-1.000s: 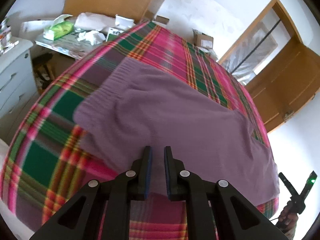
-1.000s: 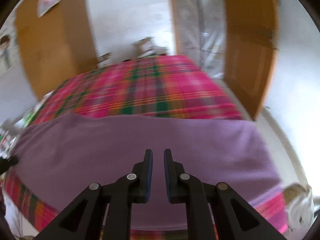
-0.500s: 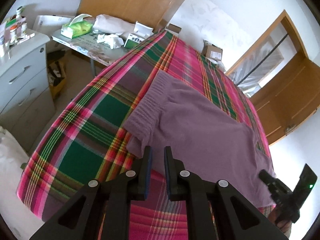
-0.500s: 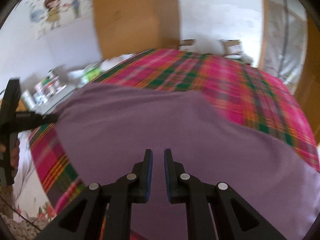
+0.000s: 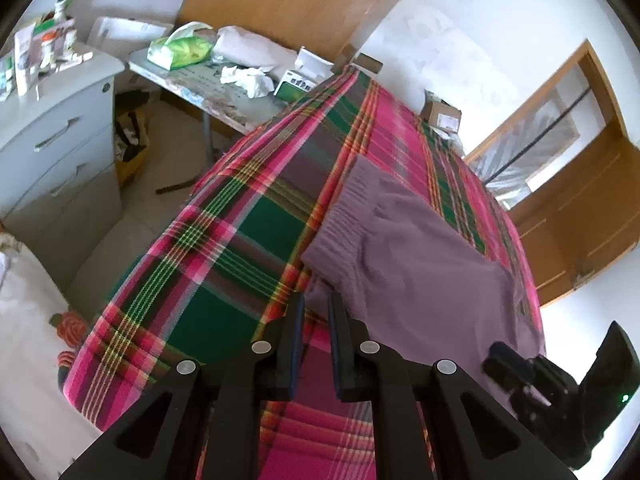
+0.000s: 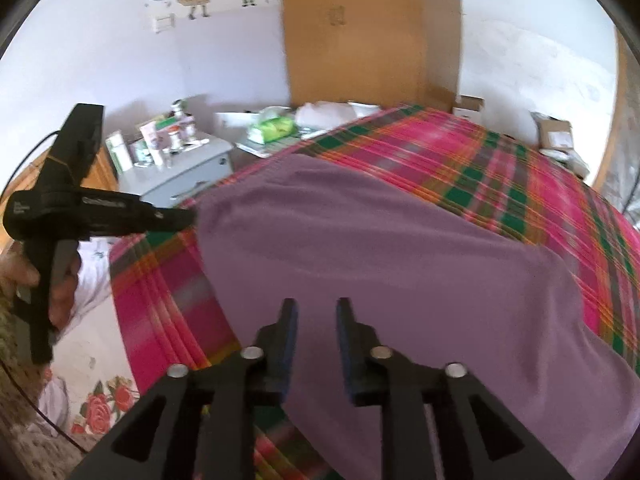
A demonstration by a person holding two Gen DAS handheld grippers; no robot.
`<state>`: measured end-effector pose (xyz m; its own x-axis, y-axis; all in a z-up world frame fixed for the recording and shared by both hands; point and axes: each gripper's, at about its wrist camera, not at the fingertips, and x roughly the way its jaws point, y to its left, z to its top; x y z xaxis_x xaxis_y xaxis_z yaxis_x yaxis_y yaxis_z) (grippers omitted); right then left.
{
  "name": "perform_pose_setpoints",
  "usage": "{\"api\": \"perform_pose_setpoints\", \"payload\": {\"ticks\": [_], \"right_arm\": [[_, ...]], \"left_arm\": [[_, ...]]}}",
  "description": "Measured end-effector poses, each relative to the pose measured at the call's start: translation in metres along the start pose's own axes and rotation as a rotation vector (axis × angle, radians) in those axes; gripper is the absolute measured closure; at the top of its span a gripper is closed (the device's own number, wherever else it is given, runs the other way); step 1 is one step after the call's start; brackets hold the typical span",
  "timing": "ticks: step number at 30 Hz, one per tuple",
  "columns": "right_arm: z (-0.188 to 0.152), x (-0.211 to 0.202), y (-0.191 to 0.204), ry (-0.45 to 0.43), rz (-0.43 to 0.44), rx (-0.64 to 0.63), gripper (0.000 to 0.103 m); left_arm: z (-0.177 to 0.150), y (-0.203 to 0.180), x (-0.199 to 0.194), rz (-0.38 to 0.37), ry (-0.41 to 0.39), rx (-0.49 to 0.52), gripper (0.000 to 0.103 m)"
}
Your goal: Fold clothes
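Left wrist view: the left tongs and right tongs are held slightly parted, gripping nothing, over the purple garment spread centre-right on the plaid-covered bed.

A purple knit garment lies spread on a bed covered by a pink, green and orange plaid blanket. Its fabric is plain mauve, soft-looking and unpatterned. In the left wrist view a ribbed band runs along its left end, with shallow gathers just behind it. That end sits doubled, an upper layer resting over a lower one at the near corner. The cloth reaches toward the bed's right side. In the right wrist view the garment appears as a broad, mostly smooth sheet with faint creases, its near edge draping over the bed's edge.
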<state>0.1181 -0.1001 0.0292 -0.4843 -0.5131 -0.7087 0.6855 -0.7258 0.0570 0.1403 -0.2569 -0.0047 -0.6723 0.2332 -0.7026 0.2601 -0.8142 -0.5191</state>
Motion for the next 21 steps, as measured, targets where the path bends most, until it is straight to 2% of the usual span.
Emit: {"api": "perform_pose_setpoints", "payload": {"ticks": [4, 6, 11, 17, 21], "right_arm": [[0.013, 0.021, 0.023, 0.008, 0.052, -0.039, 0.075], [0.017, 0.030, 0.034, 0.014, 0.077, -0.059, 0.071], [0.022, 0.047, 0.053, 0.038, 0.091, -0.108, 0.068], [0.027, 0.056, 0.064, 0.053, 0.080, -0.144, 0.066], [0.029, 0.066, 0.075, 0.081, 0.040, -0.195, 0.059]], "left_arm": [[0.003, 0.008, 0.002, -0.012, 0.007, -0.045, 0.091], [0.004, 0.011, 0.000, -0.004, 0.001, -0.051, 0.091], [0.007, 0.019, -0.002, -0.006, -0.002, -0.084, 0.091], [0.010, 0.022, 0.000, -0.015, 0.011, -0.102, 0.091], [0.014, 0.026, 0.005, -0.091, 0.034, -0.159, 0.091]]}}
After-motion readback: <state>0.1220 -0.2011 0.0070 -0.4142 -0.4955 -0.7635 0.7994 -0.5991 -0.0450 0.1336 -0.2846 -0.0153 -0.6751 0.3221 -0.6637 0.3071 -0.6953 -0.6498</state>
